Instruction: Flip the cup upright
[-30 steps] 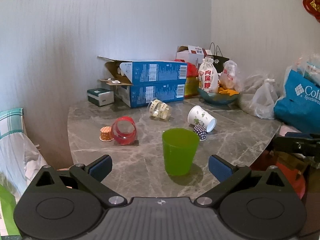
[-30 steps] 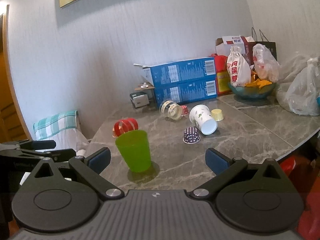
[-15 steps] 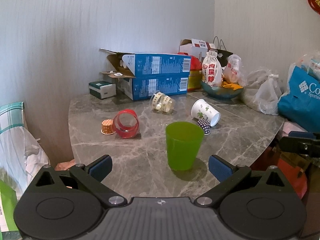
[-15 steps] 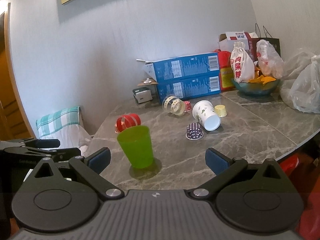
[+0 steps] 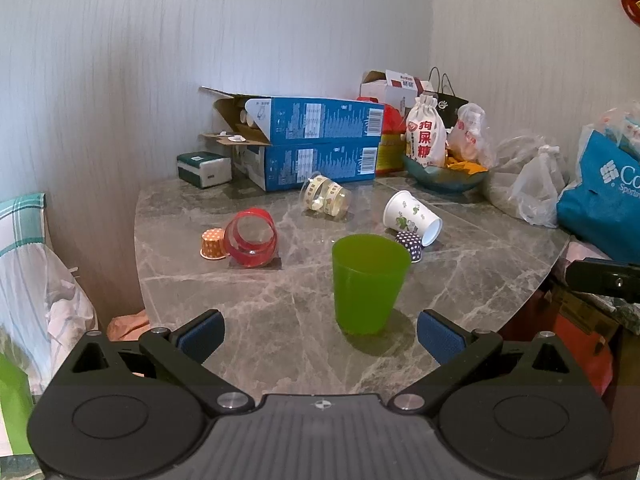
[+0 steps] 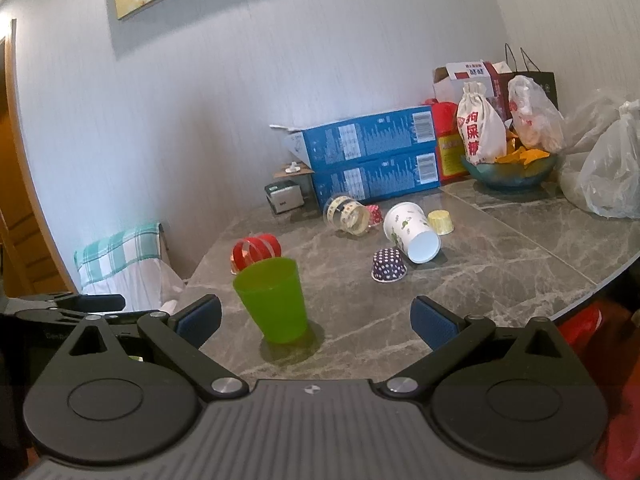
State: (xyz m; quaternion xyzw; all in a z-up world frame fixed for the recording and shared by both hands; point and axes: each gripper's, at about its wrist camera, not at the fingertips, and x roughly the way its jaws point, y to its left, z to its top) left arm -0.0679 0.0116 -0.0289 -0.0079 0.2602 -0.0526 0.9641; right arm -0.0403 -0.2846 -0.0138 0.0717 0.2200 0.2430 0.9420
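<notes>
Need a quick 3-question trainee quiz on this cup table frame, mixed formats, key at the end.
1. True or false: the green plastic cup stands upright, mouth up, on the grey marble table.
2. Multiple choice: the white paper cup with green leaf print is A) upright, B) lying on its side, C) held in a claw.
3. Fill in: the small purple polka-dot paper cup stands mouth ____.

Key:
1. True. It sits free ahead of the open left claw.
2. B. Its mouth faces the camera; the right claw is open and empty.
3. Down.
</notes>
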